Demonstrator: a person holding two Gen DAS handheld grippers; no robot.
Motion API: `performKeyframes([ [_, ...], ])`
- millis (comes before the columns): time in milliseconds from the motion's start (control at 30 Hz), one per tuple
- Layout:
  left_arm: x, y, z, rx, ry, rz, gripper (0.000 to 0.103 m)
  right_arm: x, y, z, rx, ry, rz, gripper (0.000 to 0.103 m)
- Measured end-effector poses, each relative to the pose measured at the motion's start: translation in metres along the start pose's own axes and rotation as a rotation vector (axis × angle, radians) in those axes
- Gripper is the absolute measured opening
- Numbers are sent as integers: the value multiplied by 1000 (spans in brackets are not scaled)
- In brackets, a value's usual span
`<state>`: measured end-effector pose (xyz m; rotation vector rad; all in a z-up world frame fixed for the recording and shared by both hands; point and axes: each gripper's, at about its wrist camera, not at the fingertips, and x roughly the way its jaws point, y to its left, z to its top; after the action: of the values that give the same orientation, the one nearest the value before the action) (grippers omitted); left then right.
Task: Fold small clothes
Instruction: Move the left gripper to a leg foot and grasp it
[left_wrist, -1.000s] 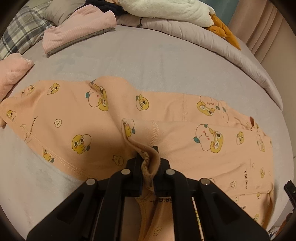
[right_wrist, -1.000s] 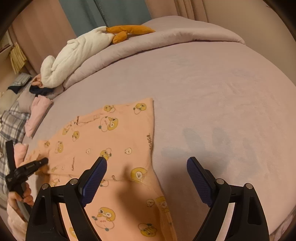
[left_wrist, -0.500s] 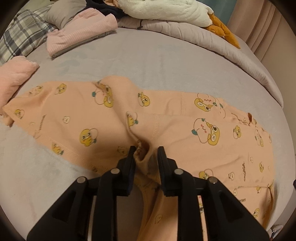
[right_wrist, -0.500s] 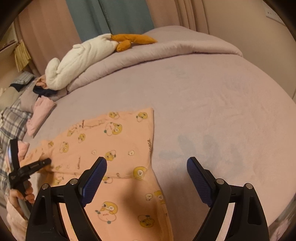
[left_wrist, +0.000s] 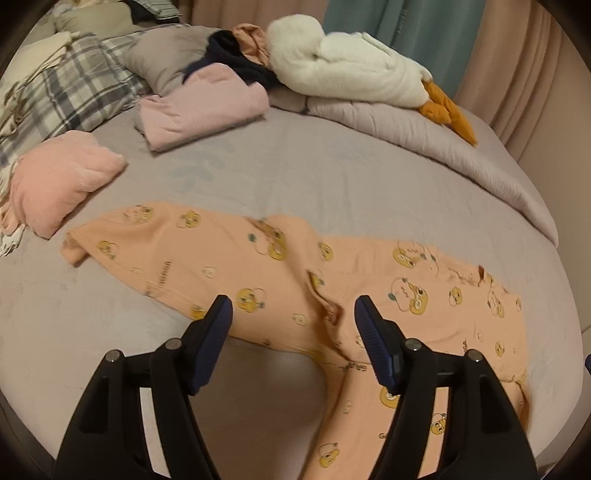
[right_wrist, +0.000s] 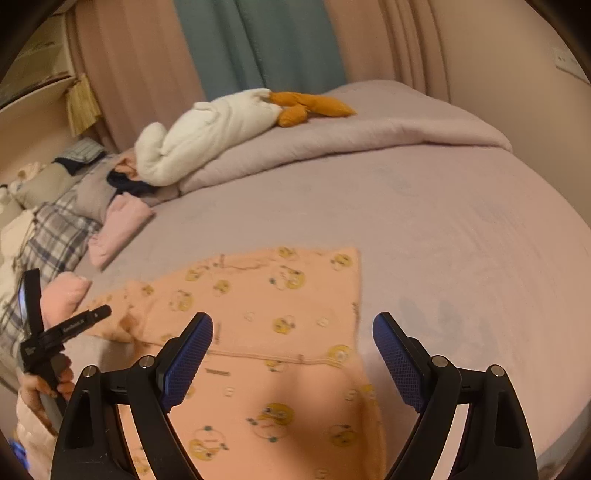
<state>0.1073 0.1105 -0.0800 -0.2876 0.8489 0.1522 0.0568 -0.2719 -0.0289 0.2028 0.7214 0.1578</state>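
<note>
A peach child's garment (left_wrist: 229, 269) printed with yellow cartoon chicks lies spread on the lilac bed sheet (left_wrist: 295, 170). It also shows in the right wrist view (right_wrist: 280, 306). My left gripper (left_wrist: 293, 319) is open and empty, raised just above a bunched fold near the garment's middle. My right gripper (right_wrist: 291, 339) is open and empty above the garment's near part. The left gripper also shows in the right wrist view (right_wrist: 66, 328) at the left edge, held by a hand.
Folded pink clothes (left_wrist: 203, 107) and a peach folded piece (left_wrist: 59, 181) lie at the back left. Plaid pillows (left_wrist: 62, 99), a white goose plush (left_wrist: 347, 77) and a rolled lilac duvet (left_wrist: 424, 147) line the far side. Curtains (right_wrist: 258, 44) hang behind.
My left gripper has opened and let go of the garment's fold, then lifted back. The fold has dropped onto the garment. My right gripper has stayed open and tilted up slightly.
</note>
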Motion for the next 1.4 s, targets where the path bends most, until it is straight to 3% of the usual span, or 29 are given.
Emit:
performKeyframes([
  [300,-11,51,10,-114,-42,34,77,11,36,4,-47,9,59,88],
  [667,21,163,24,-471,-21,124,76,25,61,8,-75,37,75,88],
  [800,37,194,28,-568,-4,95,76,31,66,8,-85,51,64,88],
  [933,48,219,25,-657,16,120,75,35,69,8,-87,60,54,88],
  [1133,51,239,28,-751,-40,58,71,39,66,9,-73,68,42,88],
  [1233,55,243,27,-809,-64,7,57,39,65,9,-65,71,41,88],
  [1333,61,244,27,-843,-77,-72,27,40,64,7,-67,73,35,88],
  [1367,64,243,27,-853,-77,-110,11,41,63,7,-67,72,34,88],
  [1400,64,240,27,-856,-74,-117,9,40,63,6,-67,72,33,88],
])
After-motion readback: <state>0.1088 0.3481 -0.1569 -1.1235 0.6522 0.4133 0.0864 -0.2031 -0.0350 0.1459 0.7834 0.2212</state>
